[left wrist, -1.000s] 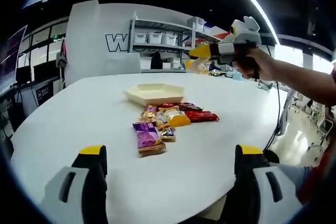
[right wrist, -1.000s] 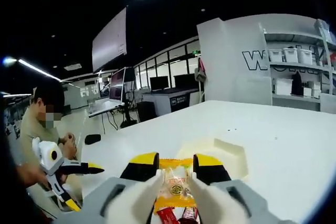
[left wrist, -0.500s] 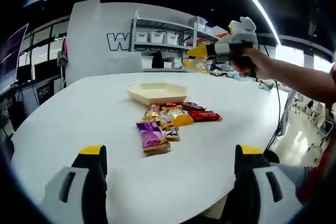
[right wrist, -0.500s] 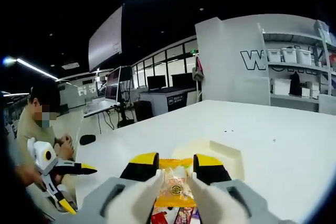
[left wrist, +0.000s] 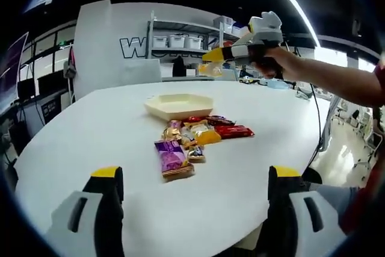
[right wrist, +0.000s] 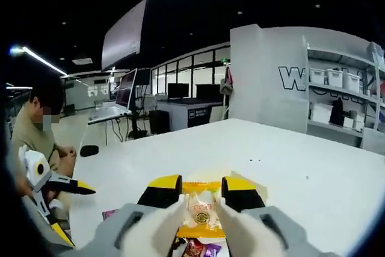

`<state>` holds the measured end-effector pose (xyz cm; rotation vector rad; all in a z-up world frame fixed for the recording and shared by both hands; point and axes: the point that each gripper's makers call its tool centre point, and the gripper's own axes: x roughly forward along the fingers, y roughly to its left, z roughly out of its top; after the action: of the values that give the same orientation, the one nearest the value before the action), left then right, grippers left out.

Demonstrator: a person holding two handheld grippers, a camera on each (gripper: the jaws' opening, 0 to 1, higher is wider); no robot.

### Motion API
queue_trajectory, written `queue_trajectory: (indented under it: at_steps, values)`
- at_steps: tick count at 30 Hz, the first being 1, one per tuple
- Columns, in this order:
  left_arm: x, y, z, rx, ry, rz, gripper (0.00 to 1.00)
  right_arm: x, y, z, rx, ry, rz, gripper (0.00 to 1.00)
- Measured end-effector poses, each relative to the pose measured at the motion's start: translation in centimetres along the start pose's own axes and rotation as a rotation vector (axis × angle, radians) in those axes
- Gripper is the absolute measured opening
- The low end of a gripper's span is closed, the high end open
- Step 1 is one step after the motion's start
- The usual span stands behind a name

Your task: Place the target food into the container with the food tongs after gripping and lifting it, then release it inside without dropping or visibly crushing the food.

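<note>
The right gripper (right wrist: pixel 201 192), held high above the white round table (left wrist: pixel 90 148), clamps an orange clear-windowed snack packet (right wrist: pixel 201 212) between its jaws, while the left gripper (left wrist: pixel 195 176) gapes wide, the cream hexagonal tray (left wrist: pixel 178 106) lying well ahead of it.
</note>
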<state>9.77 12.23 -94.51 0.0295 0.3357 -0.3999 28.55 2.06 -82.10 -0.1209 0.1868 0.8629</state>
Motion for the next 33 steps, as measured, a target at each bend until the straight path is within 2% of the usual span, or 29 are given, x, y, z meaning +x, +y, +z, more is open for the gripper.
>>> queue_trajectory:
  at_steps: [6,11,14,17,23,27,33]
  values:
    - [0.0,0.7,0.9,0.001,-0.013,0.009,0.98,0.8,-0.7,2.1,-0.027,-0.024,-0.014,0.21]
    - [0.0,0.9,0.8,-0.003,-0.014,0.014,0.98,1.6,-1.1,3.4,-0.036,-0.033,-0.020,0.21]
    - [-0.1,0.9,0.7,-0.004,-0.014,0.014,0.98,1.9,-1.1,3.5,-0.079,-0.018,-0.019,0.21]
    - [-0.1,1.0,0.3,0.003,0.000,0.013,0.98,2.3,-1.2,3.6,-0.073,-0.010,-0.022,0.21]
    - [-0.5,1.3,0.8,-0.001,-0.015,0.020,0.98,2.9,-1.1,3.9,-0.101,0.007,-0.023,0.21]
    - [-0.7,2.1,0.9,0.004,-0.022,0.058,0.99,3.0,-1.0,3.6,-0.109,0.013,-0.025,0.21]
    - [-0.7,2.0,1.1,0.005,-0.026,0.050,0.99,3.7,-1.7,3.3,-0.132,0.042,-0.020,0.21]
